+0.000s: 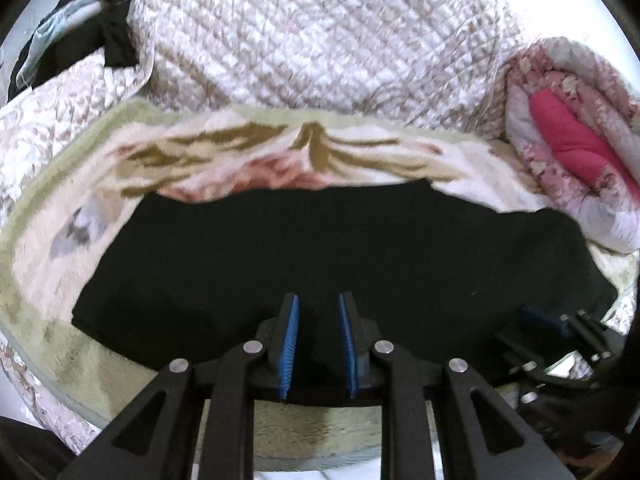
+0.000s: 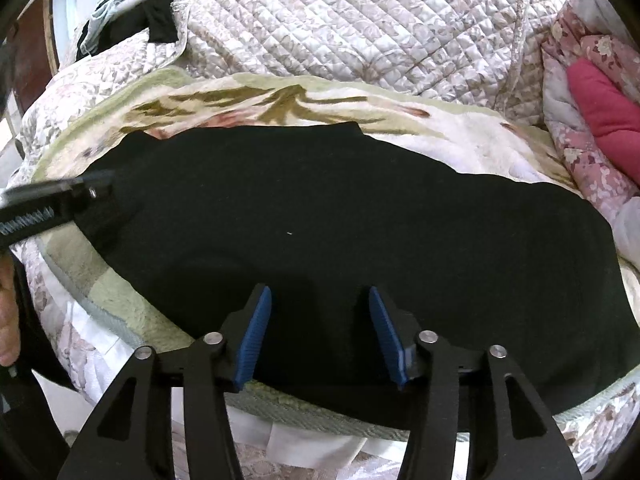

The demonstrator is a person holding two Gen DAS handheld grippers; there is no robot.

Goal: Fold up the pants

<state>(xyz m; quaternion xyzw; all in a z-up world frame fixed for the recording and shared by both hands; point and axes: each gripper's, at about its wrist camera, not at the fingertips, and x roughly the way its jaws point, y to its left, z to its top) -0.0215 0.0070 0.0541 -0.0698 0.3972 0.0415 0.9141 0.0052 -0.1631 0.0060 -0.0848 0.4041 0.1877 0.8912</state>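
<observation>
Left gripper (image 1: pixel 318 300) hangs released over the near edge of the black pants (image 1: pixel 304 248), its blue pads (image 1: pixel 290 344) parted with only dark cloth showing between them, nothing pinched. The pants lie spread flat across a fleecy floral blanket (image 1: pixel 224 152) on the bed, probably laid out wide so that a fold can be made along a straight line. At the blanket's left edge a strip of pale green border stays bare, giving that gripper room to slide under the cloth's edge.

Further along, the right gripper (image 2: pixel 320 292) is likewise unclenched, jaws set wider, poised above the near hem where the pants run close to the blanket's front edge. Both tools sit on the same long side, which suits lifting that side together and carrying it across.

Beyond the far edge a quilted bedspread (image 2: pixel 360 20) rises in a heap, and at the right corner a rolled pink quilt (image 2: pixel 592 120) crowds close to the pants, so room there is tight.
</observation>
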